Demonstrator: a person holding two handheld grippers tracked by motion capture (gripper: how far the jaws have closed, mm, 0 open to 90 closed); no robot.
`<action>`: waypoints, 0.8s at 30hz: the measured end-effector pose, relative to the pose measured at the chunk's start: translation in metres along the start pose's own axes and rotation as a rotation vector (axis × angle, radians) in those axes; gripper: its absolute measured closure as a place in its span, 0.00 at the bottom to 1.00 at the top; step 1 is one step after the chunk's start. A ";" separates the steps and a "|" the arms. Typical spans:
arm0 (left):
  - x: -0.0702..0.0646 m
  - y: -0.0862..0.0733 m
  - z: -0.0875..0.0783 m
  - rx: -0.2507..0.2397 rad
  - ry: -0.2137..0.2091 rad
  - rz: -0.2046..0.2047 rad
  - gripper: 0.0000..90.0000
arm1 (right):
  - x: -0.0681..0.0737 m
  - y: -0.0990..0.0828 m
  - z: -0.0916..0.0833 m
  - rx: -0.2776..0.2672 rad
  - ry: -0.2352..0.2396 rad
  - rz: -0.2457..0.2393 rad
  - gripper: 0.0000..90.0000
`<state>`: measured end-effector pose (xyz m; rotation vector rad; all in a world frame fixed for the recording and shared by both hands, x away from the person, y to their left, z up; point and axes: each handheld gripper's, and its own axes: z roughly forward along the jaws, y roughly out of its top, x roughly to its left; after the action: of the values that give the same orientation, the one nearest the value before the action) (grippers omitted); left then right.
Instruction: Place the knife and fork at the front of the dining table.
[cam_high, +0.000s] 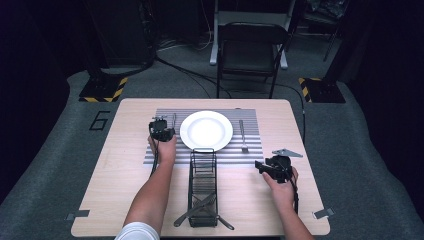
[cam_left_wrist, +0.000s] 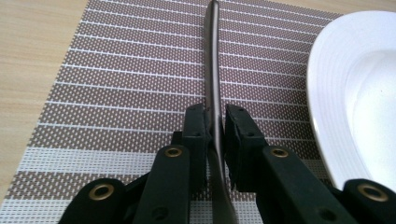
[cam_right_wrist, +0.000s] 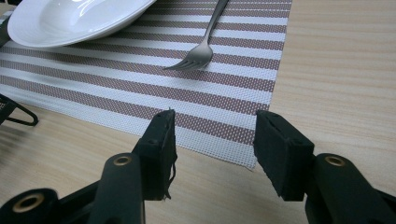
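1. Table (cam_high: 115, 190): a light wood-grain top carrying a brown-and-white striped woven placemat (cam_high: 250, 150), with a round white ceramic plate (cam_high: 206, 129) near the mat's middle.

2. Left gripper (cam_high: 163, 126): black, held in the person's left hand at the left part of the placemat, just beside the plate's left rim.

3. Left gripper state: in the left gripper view its two padded jaws are clenched on a slim dark metal utensil handle (cam_left_wrist: 214, 84). The handle runs straight away from the camera across the mat's stripes, with the plate rim (cam_left_wrist: 327, 93) close on one side. Which utensil it is cannot be told from that view.

4. Position of the held item: it lies low over the left strip of the placemat, parallel to the plate's edge and apart from it.

5. Right gripper (cam_high: 264, 166): black, held in the person's right hand over bare table, just off the placemat's near right corner. Its jaws stand apart with nothing between them; the right gripper view shows wood and the mat corner in the gap.

6. Silver metal fork (cam_high: 243, 136): flat on the right part of the placemat, tines toward the person, well apart from both grippers.

7. Black wire caddy (cam_high: 202, 187): a long narrow rack on the table in front of the plate, between the two forearms, with dark utensils (cam_high: 197, 210) lying crossed at its near end.
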<state>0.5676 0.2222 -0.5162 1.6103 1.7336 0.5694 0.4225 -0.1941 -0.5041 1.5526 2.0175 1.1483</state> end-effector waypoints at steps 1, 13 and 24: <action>0.000 0.000 0.000 -0.001 0.001 0.001 0.88 | 0.000 0.000 0.000 0.000 0.000 0.000 0.53; 0.007 0.001 0.000 0.016 0.011 0.023 0.82 | 0.000 0.000 0.000 -0.001 0.000 -0.001 0.53; 0.007 0.004 -0.007 0.022 -0.027 0.052 0.76 | 0.002 0.000 0.000 -0.002 -0.002 -0.002 0.53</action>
<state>0.5651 0.2309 -0.5098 1.6747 1.6883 0.5522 0.4220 -0.1922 -0.5036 1.5499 2.0158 1.1463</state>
